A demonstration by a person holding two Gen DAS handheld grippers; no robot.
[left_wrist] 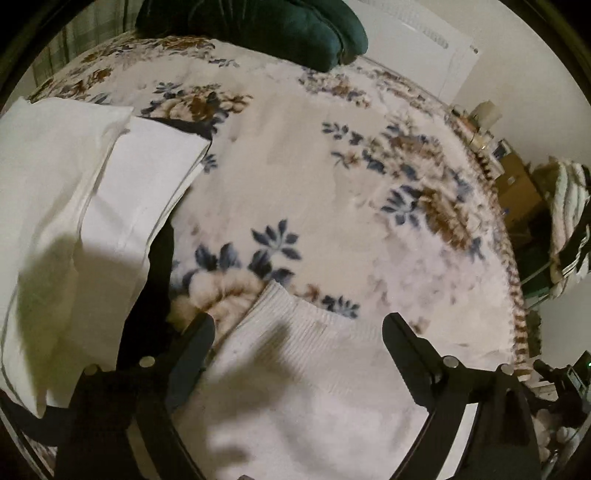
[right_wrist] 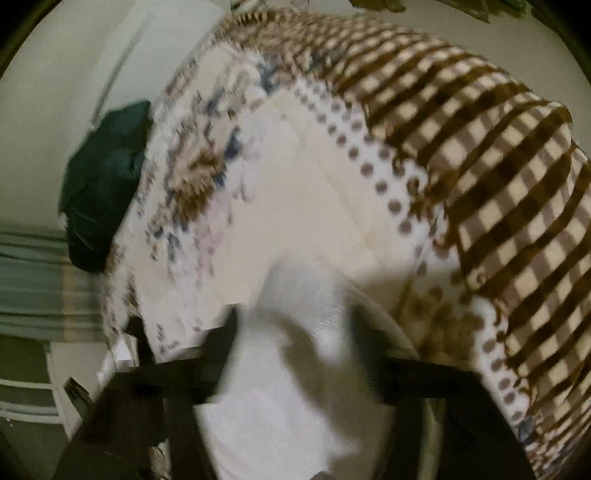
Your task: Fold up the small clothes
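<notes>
A white ribbed knit garment (left_wrist: 295, 369) lies on the floral blanket (left_wrist: 295, 166), its ribbed hem pointing away from me. My left gripper (left_wrist: 298, 324) hangs just over it, jaws wide apart, with the cloth lying loose below them. The right wrist view is blurred. There the same white garment (right_wrist: 288, 369) spreads under my right gripper (right_wrist: 293, 321), whose black fingers (right_wrist: 225, 332) stand apart on either side of the cloth and do not pinch it.
A stack of folded white clothes (left_wrist: 74, 184) sits at the left on a dark garment (left_wrist: 155, 295). A dark green cushion (left_wrist: 258, 29) lies at the far end of the bed. A brown checked blanket (right_wrist: 480, 166) covers the right side, and boxes and clutter (left_wrist: 517, 184) stand beyond the edge.
</notes>
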